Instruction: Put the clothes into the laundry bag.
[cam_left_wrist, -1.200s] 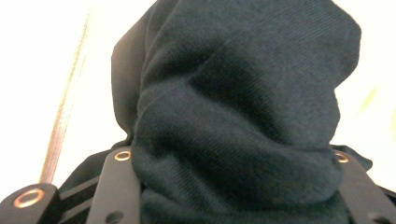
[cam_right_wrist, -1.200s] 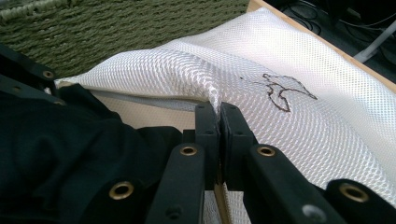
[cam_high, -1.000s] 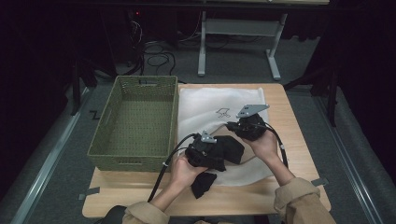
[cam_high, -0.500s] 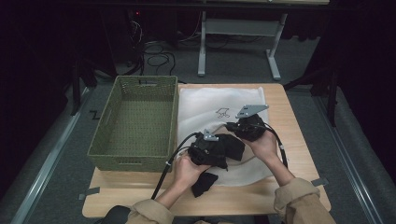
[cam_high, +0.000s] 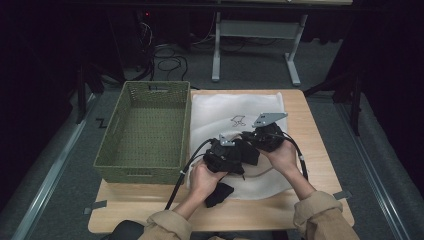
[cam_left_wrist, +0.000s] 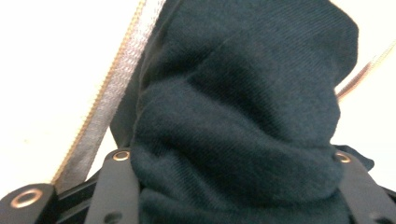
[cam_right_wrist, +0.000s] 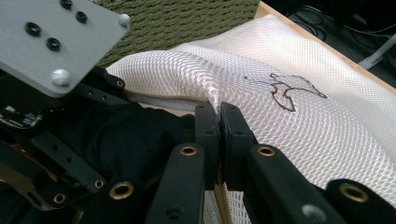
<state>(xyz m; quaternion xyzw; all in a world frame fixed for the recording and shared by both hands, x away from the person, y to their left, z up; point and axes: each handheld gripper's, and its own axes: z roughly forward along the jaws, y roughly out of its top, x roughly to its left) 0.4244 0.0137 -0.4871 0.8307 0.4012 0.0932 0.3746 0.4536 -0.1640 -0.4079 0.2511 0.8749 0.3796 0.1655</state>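
Matt knit cloth (cam_left_wrist: 243, 121); white mesh bag (cam_right_wrist: 299, 126)

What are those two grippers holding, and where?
The right gripper pinches the white mesh bag by its opening edge; the left gripper clamps a bunched dark garment around its middle.

I find no readable text, label, brand or number anywhere. The one mark present is a small dark outline drawing, bird-like in shape, on the white mesh bag (cam_right_wrist: 299, 93); it carries no letters. I see the same mark from the high view, too small to make out further.
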